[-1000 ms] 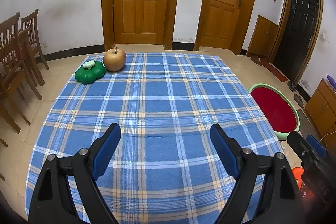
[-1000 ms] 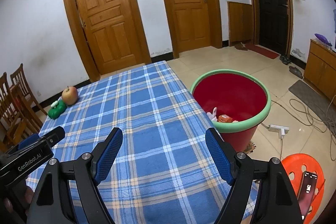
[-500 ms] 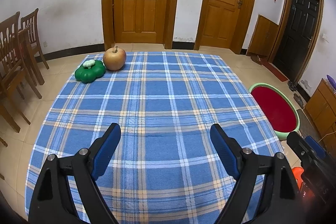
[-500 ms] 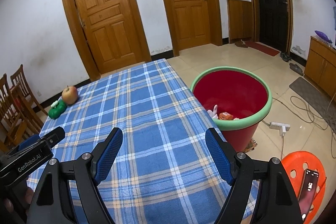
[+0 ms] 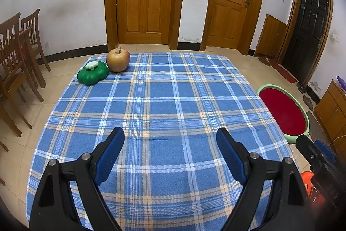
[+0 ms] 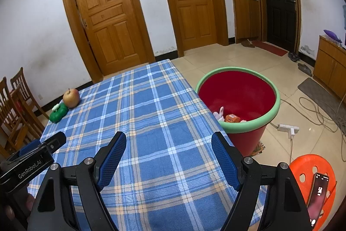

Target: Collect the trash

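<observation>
A red bin with a green rim (image 6: 237, 96) stands on the floor right of the table; it also shows in the left wrist view (image 5: 283, 112). Inside lie an orange box (image 6: 232, 118) and a pale pink item (image 6: 218, 114). An apple (image 5: 118, 60) and a green pumpkin-shaped toy (image 5: 93, 73) sit at the far left corner of the blue plaid tablecloth (image 5: 164, 101). My left gripper (image 5: 169, 142) is open and empty over the near part of the table. My right gripper (image 6: 168, 145) is open and empty above the table's near right part.
Wooden chairs (image 5: 15, 62) stand left of the table. An orange stool (image 6: 313, 179) with a phone (image 6: 317, 194) on it is at the lower right. A power strip (image 6: 287, 128) and cables lie on the floor beside the bin. A wooden cabinet (image 6: 330, 64) stands at the right wall.
The right wrist view has shifted slightly, so the bin sits a little higher in view. The left gripper has barely moved. Both grippers stay open.
</observation>
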Demonstrator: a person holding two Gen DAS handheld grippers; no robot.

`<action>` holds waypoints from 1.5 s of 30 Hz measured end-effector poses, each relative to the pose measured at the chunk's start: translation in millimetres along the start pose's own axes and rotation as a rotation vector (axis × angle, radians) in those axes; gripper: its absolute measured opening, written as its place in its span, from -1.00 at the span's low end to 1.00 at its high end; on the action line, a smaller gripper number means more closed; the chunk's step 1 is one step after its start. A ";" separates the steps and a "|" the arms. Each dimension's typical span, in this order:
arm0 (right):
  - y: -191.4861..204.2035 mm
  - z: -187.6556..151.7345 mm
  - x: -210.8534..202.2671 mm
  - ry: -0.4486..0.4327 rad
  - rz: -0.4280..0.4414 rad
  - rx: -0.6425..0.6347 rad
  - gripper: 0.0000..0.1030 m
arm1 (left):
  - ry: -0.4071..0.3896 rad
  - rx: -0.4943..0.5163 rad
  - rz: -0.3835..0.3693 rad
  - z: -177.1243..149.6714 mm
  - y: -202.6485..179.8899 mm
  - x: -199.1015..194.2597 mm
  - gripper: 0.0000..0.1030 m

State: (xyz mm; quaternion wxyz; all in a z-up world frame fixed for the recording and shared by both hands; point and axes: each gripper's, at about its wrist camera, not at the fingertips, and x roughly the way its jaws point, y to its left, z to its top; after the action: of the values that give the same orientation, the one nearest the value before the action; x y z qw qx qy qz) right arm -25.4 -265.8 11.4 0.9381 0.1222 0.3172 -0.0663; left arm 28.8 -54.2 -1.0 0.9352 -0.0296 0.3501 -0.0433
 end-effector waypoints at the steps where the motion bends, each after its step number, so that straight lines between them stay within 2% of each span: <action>1: -0.5 0.2 0.2 0.001 0.000 0.001 0.59 | 0.000 0.000 0.000 0.1 0.0 0.0 0.67; 45: 0.1 -1.3 1.6 0.010 0.007 0.007 0.59 | 0.003 0.001 0.000 0.1 -0.3 0.1 0.67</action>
State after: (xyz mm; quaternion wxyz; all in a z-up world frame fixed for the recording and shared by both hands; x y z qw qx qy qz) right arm -24.8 -265.4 9.5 0.9363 0.1268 0.3214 -0.0637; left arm 28.9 -54.5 -1.0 0.9347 -0.0291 0.3515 -0.0433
